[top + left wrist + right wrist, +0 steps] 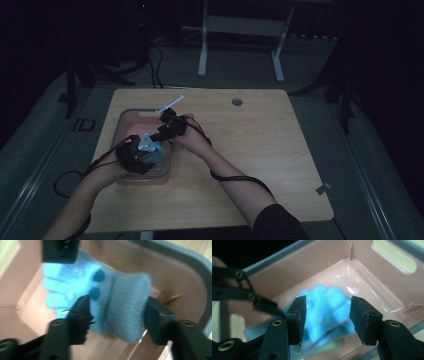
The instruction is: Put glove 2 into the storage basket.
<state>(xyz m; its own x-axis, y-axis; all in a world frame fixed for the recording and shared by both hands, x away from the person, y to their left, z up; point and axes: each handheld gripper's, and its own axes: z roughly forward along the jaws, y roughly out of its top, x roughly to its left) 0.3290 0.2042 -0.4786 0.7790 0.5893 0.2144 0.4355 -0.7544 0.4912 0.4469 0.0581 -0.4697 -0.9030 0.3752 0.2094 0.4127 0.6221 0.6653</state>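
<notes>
Near the tabletop's left edge, a light blue knitted glove with a grey cuff lies inside the pink plastic bin; both the left claw and the right claw stand half open around it, gripping nothing.

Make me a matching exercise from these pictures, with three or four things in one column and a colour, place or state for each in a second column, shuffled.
Things:
1. glove
2. bin
3. table
4. left gripper

Descriptions:
A. light wood, with a small round hole near the far edge
B. pink, with a grey rim
C. jaws apart on either side of the grey cuff
D. light blue with dark dots, lying in the bin

Right pairs: 1-D, 2-B, 3-A, 4-C
</notes>
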